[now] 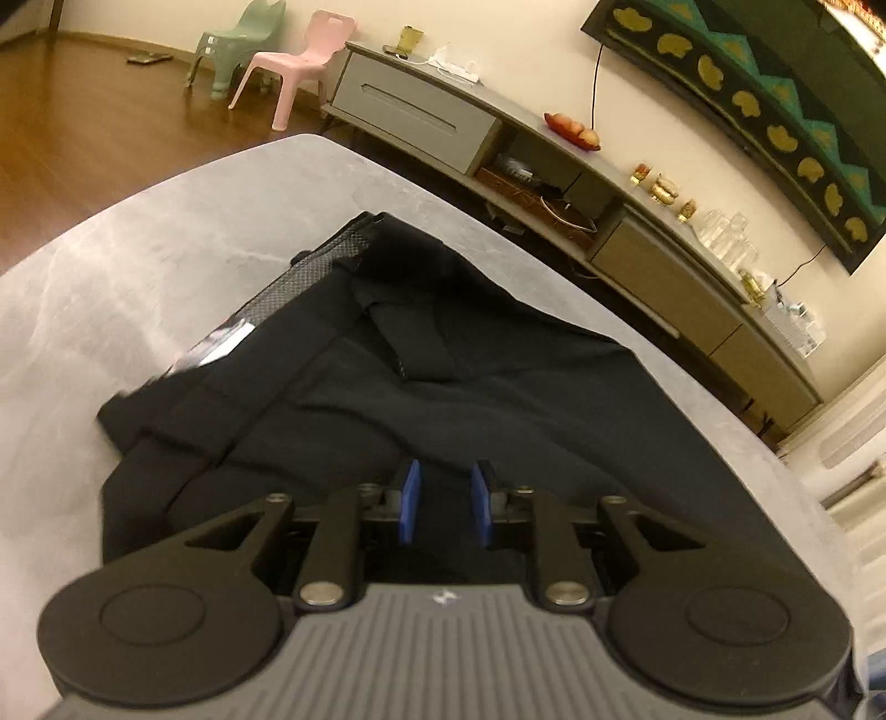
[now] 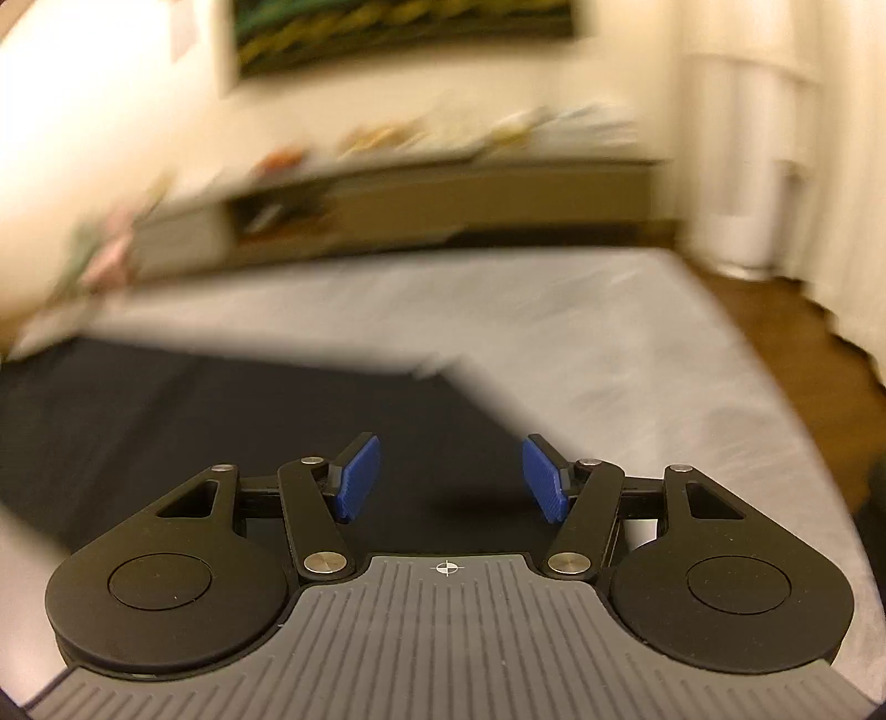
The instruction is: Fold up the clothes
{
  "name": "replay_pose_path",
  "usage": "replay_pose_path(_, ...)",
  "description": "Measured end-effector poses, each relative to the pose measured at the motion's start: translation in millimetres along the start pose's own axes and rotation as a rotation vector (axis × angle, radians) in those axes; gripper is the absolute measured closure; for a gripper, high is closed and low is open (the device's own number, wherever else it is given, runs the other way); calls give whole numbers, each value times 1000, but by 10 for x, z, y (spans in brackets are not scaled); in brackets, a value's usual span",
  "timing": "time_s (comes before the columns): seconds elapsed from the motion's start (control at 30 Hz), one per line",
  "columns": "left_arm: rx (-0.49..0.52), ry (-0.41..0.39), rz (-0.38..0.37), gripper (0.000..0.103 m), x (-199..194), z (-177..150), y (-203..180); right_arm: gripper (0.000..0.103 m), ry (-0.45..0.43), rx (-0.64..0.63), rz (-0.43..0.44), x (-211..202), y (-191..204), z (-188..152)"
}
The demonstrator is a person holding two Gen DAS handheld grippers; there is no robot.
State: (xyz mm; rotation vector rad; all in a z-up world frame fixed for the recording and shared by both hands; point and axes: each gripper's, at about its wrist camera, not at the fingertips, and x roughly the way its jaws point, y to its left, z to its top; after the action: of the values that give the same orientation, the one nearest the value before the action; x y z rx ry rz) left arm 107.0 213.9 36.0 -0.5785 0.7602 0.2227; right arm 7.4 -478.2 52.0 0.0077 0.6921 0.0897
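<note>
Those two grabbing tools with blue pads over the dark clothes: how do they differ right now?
The left tool has its blue pads close together with a narrow gap; the right tool has its pads spread wide. The left tool sits over the rumpled waistband end of the black trousers; the right tool hangs over a flat edge of them beside bare grey table. Both are open and grip nothing.

The room lay in warm, yellowish light. Cream walls [image 1: 542, 61] met a brown wooden floor [image 1: 99, 133]. A long grey media console [image 1: 421, 111] ran along the wall, its top crowded with small things — a red dish of fruit [image 1: 573, 131], clear glassware [image 1: 725, 235]. Above it hung a dark green-and-gold textile [image 1: 736, 94]. Two small plastic chairs stood beyond — one mint green [image 1: 238, 44], one pink [image 1: 299, 58]. Pale curtains [image 2: 775, 138] hung blurred at the far right.
</note>
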Motion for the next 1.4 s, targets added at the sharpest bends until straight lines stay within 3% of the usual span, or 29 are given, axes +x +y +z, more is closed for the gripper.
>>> replay_pose_path(0.03,-10,-9,-15,80,-76,-31,18,34,35,-93,-16,64,146,-72)
replay_pose_path(0.1,-27,-10,-45,75,-128,-92,32,38,104,-296,-70,253,400,-222)
replay_pose_path(0.2,-24,47,-63,73,9,-119,-6,45,122,-361,-144,472,368,-241)
replay_pose_path(0.37,-66,117,-24,73,319,-136,125,60,100,-146,-364,754,-258,6)
replay_pose_path(0.4,-84,113,-39,73,344,-123,166,57,92,-103,-413,808,-386,49)
replay_pose_path(0.47,-98,116,-47,74,358,-91,201,35,53,-16,-493,771,-607,71)
replay_pose_path(0.6,-84,111,-40,72,307,-67,139,36,-64,158,-620,480,-981,21)
replay_pose_path(0.67,-94,91,-86,71,220,-48,120,35,-133,211,-582,283,-999,14)
replay_pose_path(0.73,-118,56,-134,66,85,1,159,35,-182,206,-464,139,-818,-10)
replay_pose_path(0.8,-144,17,-148,62,-59,59,263,31,-159,138,-326,228,-575,-18)
replay_pose_path(0.87,-190,-6,-125,61,-161,93,460,31,-68,91,-224,449,-401,-21)
replay_pose_path(0.9,-222,-16,-110,61,-212,103,574,33,10,71,-226,603,-352,-42)
replay_pose_path(0.93,-270,-30,-91,61,-272,96,718,39,35,55,-294,655,-345,-47)
replay_pose_path(1.0,-376,-61,-50,61,-409,62,1003,35,81,23,-437,744,-327,-45)
replay_pose_path(1.03,-417,-68,-44,61,-469,38,1089,40,65,10,-530,680,-282,34)
replay_pose_path(1.1,-490,-77,-38,61,-574,-6,1244,39,-36,17,-551,444,-59,212)
replay_pose_path(1.17,-466,-44,-85,61,-569,-15,1216,36,-106,16,-435,276,361,401)
replay_pose_path(1.23,-415,-12,-115,61,-545,-17,1121,35,-134,-47,-284,234,1041,557)
replay_pose_path(1.4,-471,-5,-116,61,-565,-86,1149,29,-135,-217,197,406,3114,923)
